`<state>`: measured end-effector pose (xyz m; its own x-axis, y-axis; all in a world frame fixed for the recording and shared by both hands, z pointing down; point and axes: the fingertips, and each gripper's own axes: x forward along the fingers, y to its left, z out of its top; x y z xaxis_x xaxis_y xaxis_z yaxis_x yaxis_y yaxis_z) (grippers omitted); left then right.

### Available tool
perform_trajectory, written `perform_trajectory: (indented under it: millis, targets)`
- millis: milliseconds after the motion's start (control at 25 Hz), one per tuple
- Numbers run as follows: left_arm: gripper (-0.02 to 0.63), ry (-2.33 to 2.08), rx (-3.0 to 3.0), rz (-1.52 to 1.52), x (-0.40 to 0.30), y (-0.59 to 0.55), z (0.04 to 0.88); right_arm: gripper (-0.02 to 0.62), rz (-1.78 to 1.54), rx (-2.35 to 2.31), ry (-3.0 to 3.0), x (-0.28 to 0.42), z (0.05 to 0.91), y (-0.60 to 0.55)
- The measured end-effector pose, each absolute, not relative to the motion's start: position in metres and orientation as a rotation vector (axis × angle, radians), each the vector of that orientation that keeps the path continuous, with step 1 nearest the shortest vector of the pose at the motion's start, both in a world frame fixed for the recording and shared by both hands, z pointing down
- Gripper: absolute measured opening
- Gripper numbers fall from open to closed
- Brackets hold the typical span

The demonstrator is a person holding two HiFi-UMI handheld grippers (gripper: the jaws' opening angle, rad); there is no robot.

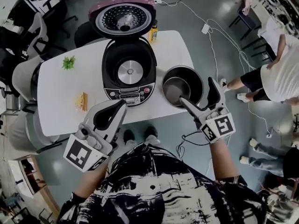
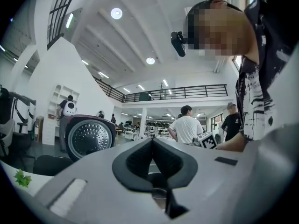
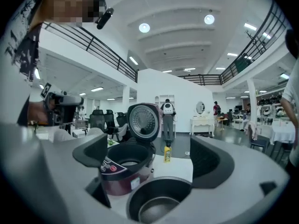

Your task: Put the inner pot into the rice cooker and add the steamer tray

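The rice cooker (image 1: 128, 71) stands open in the middle of the white table (image 1: 56, 92), its lid (image 1: 124, 20) raised at the back and its cavity empty. The dark inner pot (image 1: 182, 84) sits on the table just right of the cooker. My right gripper (image 1: 201, 100) is open at the pot's near rim, holding nothing. In the right gripper view the inner pot (image 3: 159, 204) lies low between the jaws, with the rice cooker (image 3: 122, 164) behind it. My left gripper (image 1: 120, 107) is shut and empty at the table's front edge. No steamer tray shows.
A yellow bottle (image 1: 153, 31) stands behind the cooker. A green sprig (image 1: 68, 62) and a yellow item (image 1: 82, 101) lie on the table's left part. Chairs (image 1: 25, 73) crowd the left side. Cables (image 1: 219, 36) run over the floor, and people (image 1: 275, 73) stand at the right.
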<state>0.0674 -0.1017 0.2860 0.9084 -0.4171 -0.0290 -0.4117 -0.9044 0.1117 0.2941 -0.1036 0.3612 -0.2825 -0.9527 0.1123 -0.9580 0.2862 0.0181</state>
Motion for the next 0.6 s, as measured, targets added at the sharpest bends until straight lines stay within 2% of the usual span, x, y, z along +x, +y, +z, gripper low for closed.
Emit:
perform_trajectory:
  millis: [320,600]
  targets:
    - [0.005,-0.582,2.953,-0.081,0.069,-0.107,0.297,0.525,0.257,1.886,-2.121,0.388,0.436,-0.115]
    - [0.005,-0.559,2.96,-0.076,0.075,-0.116,0.302,0.525,0.724,1.816,-1.944,0.426,0.541,-0.135]
